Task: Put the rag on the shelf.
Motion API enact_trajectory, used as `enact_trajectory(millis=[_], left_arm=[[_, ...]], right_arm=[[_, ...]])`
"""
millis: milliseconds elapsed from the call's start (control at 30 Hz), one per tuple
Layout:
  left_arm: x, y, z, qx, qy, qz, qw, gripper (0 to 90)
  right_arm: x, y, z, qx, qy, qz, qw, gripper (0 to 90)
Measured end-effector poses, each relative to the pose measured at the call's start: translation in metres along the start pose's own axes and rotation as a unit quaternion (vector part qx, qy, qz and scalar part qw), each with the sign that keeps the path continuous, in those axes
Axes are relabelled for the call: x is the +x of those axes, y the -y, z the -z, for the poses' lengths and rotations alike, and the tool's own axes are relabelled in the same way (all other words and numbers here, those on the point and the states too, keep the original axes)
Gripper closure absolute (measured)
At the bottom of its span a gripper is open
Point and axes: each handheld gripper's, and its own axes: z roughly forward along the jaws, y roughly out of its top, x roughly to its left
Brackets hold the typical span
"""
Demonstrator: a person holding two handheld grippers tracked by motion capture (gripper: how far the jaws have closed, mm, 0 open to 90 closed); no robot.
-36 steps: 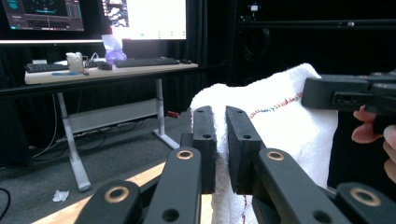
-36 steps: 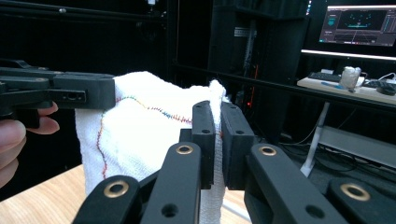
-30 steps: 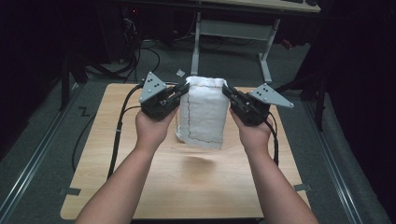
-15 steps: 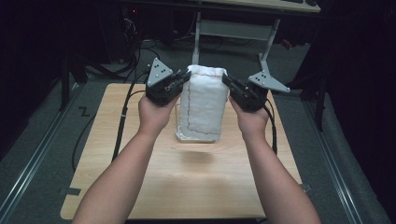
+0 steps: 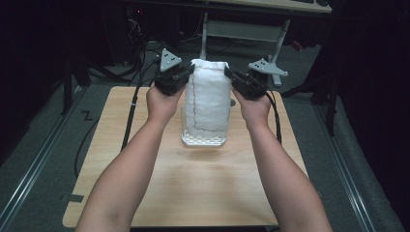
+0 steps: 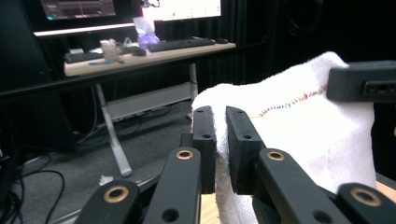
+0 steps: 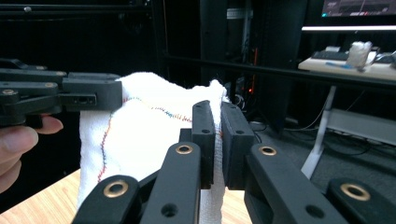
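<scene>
Towel held up by both corners
Left gripper [image 5: 186,72] and right gripper [image 5: 231,76] each pinched the white towel [image 5: 209,99]; a slipping corner could drop it beside the white tray [image 5: 203,141].

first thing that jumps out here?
The white terry towel with a multicoloured stitched line, held up over the middle of the light wooden table. The left tongs and right tongs each pinch a top corner. Its lower edge hangs at a white perforated plastic tray.
</scene>
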Motion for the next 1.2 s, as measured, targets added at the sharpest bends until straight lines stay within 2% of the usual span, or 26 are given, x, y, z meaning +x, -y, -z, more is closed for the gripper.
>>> enact_trajectory(millis=[167, 200, 233, 300, 333, 367, 467, 500, 633, 700, 767, 800, 833, 867, 933, 1067, 1200], left_arm=[[0.006, 0.005, -0.009, 0.011, -0.009, -0.001, 0.9999, 82.8], [0.009, 0.008, -0.015, 0.028, -0.010, -0.003, 0.9995, 82.7], [0.009, 0.008, -0.015, 0.028, -0.010, -0.003, 0.9995, 82.5], [0.013, 0.013, -0.023, 0.044, -0.005, 0.009, 0.9990, 82.3], [0.013, 0.015, -0.026, 0.050, -0.006, 0.008, 0.9987, 82.3], [0.013, 0.017, -0.030, 0.056, -0.007, 0.006, 0.9984, 82.3], [0.013, 0.024, -0.039, 0.066, -0.003, 0.021, 0.9976, 81.9], [0.013, 0.026, -0.042, 0.069, -0.002, 0.024, 0.9973, 81.9], [0.014, 0.037, -0.052, 0.094, -0.002, 0.026, 0.9953, 81.5], [0.017, 0.043, -0.055, 0.107, -0.001, 0.040, 0.9935, 80.2], [0.021, 0.048, -0.056, 0.115, 0.002, 0.061, 0.9915, 67.7], [0.023, 0.049, -0.056, 0.117, 0.006, 0.074, 0.9904, 67.7], [0.026, 0.050, -0.056, 0.125, 0.011, 0.089, 0.9881, 62.6], [0.027, 0.050, -0.056, 0.126, 0.009, 0.091, 0.9878, 58.9], [0.028, 0.050, -0.052, 0.114, 0.002, 0.089, 0.9896, 56.2], [0.030, 0.048, -0.049, 0.111, 0.000, 0.089, 0.9898, 54.4], [0.026, 0.046, -0.045, 0.106, 0.002, 0.082, 0.9909, 53.6]], right_arm=[[-0.004, 0.005, -0.014, 0.013, 0.006, 0.005, 0.9999, 85.7], [-0.006, 0.007, -0.019, 0.021, 0.008, 0.008, 0.9997, 85.7], [-0.006, 0.007, -0.019, 0.021, 0.008, 0.008, 0.9997, 85.7], [-0.010, 0.010, -0.025, 0.033, 0.011, 0.012, 0.9993, 85.6], [-0.014, 0.013, -0.030, 0.045, 0.016, 0.012, 0.9988, 85.6], [-0.014, 0.013, -0.030, 0.045, 0.016, 0.012, 0.9988, 85.6], [-0.022, 0.022, -0.039, 0.068, 0.032, 0.016, 0.9971, 85.6], [-0.022, 0.022, -0.039, 0.068, 0.032, 0.016, 0.9971, 85.6], [-0.028, 0.029, -0.044, 0.090, 0.037, 0.016, 0.9951, 85.3], [-0.027, 0.033, -0.047, 0.099, 0.042, 0.021, 0.9940, 83.9], [-0.030, 0.038, -0.051, 0.106, 0.060, 0.012, 0.9925, 73.6], [-0.030, 0.038, -0.051, 0.106, 0.060, 0.012, 0.9925, 73.6], [-0.031, 0.039, -0.051, 0.104, 0.061, 0.008, 0.9927, 72.9], [-0.033, 0.039, -0.050, 0.101, 0.056, -0.002, 0.9933, 72.6], [-0.035, 0.038, -0.050, 0.102, 0.051, -0.009, 0.9935, 71.5], [-0.030, 0.035, -0.047, 0.100, 0.051, 0.001, 0.9936, 69.3], [-0.025, 0.033, -0.044, 0.099, 0.053, 0.011, 0.9936, 68.3]])
